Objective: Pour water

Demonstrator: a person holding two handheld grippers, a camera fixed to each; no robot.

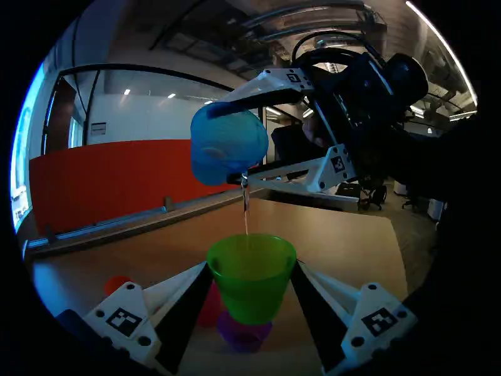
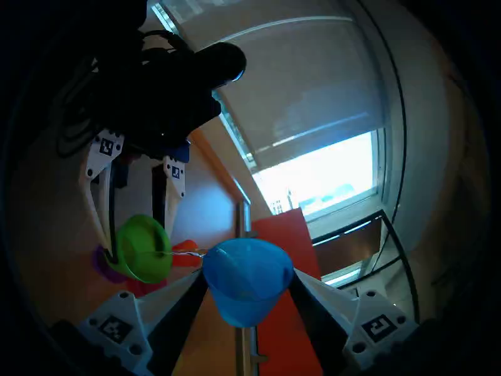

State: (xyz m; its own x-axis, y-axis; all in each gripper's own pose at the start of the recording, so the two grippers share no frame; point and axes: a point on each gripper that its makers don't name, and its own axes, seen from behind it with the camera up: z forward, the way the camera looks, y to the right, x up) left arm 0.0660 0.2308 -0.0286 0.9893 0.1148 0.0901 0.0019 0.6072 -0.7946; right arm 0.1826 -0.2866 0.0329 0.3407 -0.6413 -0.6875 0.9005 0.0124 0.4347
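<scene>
- The green cup [image 1: 252, 279] is made of smooth, translucent plastic and is tapered from a wide round rim to a narrower base. It is held upright.
- The left gripper [image 1: 250, 266] is closed on this cup, with both black-padded white fingers pressed against opposite sides of its wall.
- The blue cup [image 2: 247, 282] is of the same tapered shape and glossy plastic. It is tipped well over, above the green cup.
- The right gripper [image 2: 248, 272] is clamped on the blue cup, one finger on each side.
- A thin stream of water [image 1: 246, 210] is seen falling from the blue cup's lip straight into the green cup's open mouth.
- A table [image 1: 351, 244] of pale, matte wood is spread below.
- A purple cup [image 1: 244, 332] and a red cup [image 1: 210, 307] are seen just under the green cup. Whether they are touched by it cannot be told.
</scene>
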